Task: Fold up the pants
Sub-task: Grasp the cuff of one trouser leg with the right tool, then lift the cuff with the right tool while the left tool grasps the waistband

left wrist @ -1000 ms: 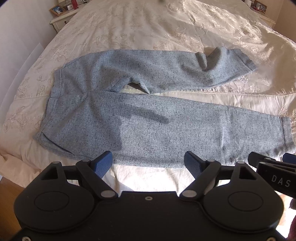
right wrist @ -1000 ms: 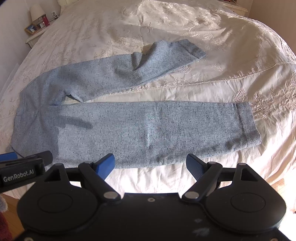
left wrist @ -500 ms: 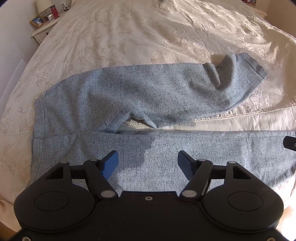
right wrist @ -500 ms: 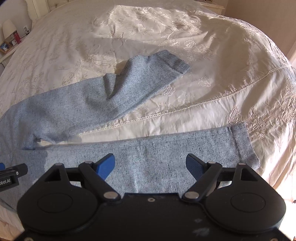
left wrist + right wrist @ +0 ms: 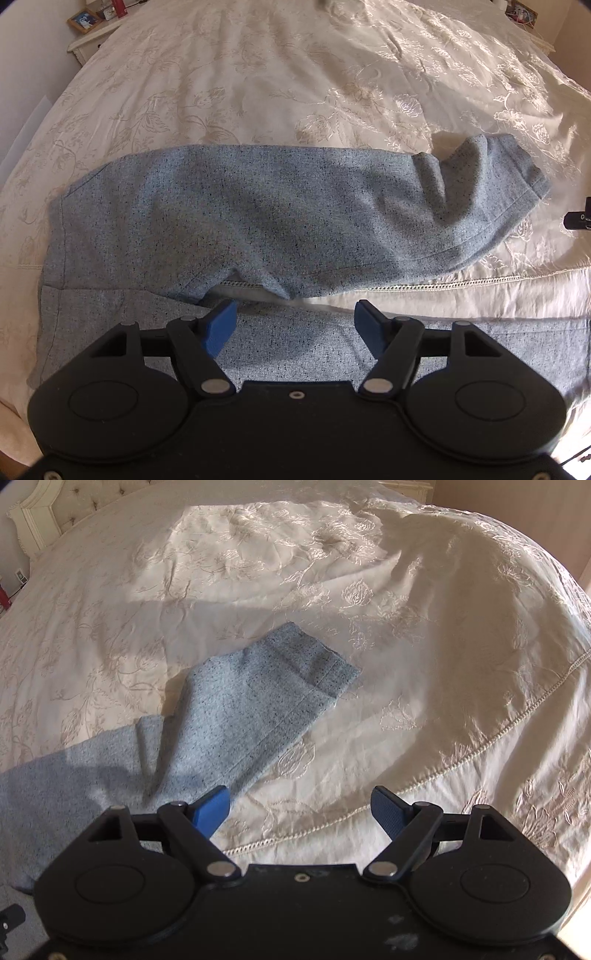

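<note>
Both claws stand wide and empty: my left claw [image 5: 293, 314] over the crotch of the pants [image 5: 258, 214], my right claw [image 5: 300, 805] near the cuff [image 5: 314, 664]. I should pinch the far leg's edge at both ends together.

A wide bed [image 5: 258, 74] carries everything, covered by a cream satin bedspread embroidered with flowers [image 5: 406, 609]. Speckled grey-blue knit pants [image 5: 258, 214] lie spread directly on it, legs apart.

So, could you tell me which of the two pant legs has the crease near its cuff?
The far leg, lying away from the left gripper: it buckles into a raised fold just before its cuff. The near leg lies flat under the gripper.
</note>
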`<state>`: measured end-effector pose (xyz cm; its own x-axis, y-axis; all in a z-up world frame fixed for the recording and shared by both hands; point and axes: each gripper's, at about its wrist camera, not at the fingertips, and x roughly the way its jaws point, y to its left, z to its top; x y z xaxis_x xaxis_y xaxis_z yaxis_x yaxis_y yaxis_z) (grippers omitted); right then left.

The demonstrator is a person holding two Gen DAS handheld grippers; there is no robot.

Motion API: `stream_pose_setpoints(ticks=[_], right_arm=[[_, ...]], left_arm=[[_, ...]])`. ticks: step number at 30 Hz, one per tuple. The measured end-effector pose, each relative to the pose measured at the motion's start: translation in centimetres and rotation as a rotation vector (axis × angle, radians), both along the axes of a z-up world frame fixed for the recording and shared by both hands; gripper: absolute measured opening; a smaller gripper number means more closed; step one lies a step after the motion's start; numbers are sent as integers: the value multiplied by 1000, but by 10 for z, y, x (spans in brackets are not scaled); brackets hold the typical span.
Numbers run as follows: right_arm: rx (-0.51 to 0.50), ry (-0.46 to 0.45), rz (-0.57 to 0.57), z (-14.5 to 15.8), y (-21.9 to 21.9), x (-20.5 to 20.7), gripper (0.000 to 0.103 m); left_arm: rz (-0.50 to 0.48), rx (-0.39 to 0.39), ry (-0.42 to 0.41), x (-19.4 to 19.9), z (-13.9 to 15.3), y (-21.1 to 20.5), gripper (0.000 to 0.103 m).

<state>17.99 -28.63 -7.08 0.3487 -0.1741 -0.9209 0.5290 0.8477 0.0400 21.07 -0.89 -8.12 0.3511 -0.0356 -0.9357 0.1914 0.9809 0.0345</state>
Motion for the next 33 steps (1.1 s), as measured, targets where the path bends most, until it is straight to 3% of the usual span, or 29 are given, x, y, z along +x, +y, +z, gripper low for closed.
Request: stream_pose_setpoints(ticks=[1, 2, 3, 5, 6, 8, 12, 20, 24, 27, 29, 30, 31, 33], right_arm=[[0, -2, 1, -6, -11, 10, 83], [-7, -5, -2, -13, -21, 20, 72], [-5, 1, -1, -18, -29, 28, 49], [41, -7, -10, -32, -52, 44, 29], [49, -8, -34, -39, -62, 50, 31], [49, 6, -83, -53, -81, 62, 45], [106, 19, -148, -80, -118, 83, 51], [141, 91, -164, -122, -143, 114, 56], [189, 59, -213, -129, -149, 113, 59], [252, 40, -174, -130, -147, 114, 58], [236, 29, -118, -124, -140, 116, 46], [205, 41, -89, -119, -135, 117, 14], [175, 53, -61, -114, -130, 117, 7], [114, 28, -8, -93, -120, 109, 5]], left_arm=[[20, 0, 5, 0, 0, -1, 71], [37, 2, 7, -1, -1, -3, 71], [50, 7, 9, -1, -2, -5, 71], [71, 23, 13, -2, -4, -9, 71], [83, 31, 13, -3, -4, -12, 71], [109, 43, 12, -4, -5, -15, 71], [157, 61, 16, -6, -6, -20, 71], [197, 95, 29, -12, -8, -33, 71], [204, 104, 29, -12, -6, -37, 71], [198, 112, 35, -10, -9, -41, 71], [190, 119, 36, -9, -10, -45, 71], [186, 122, 34, -8, -11, -47, 71], [182, 124, 32, -7, -11, -48, 71], [173, 123, 26, -6, -12, -51, 71]])
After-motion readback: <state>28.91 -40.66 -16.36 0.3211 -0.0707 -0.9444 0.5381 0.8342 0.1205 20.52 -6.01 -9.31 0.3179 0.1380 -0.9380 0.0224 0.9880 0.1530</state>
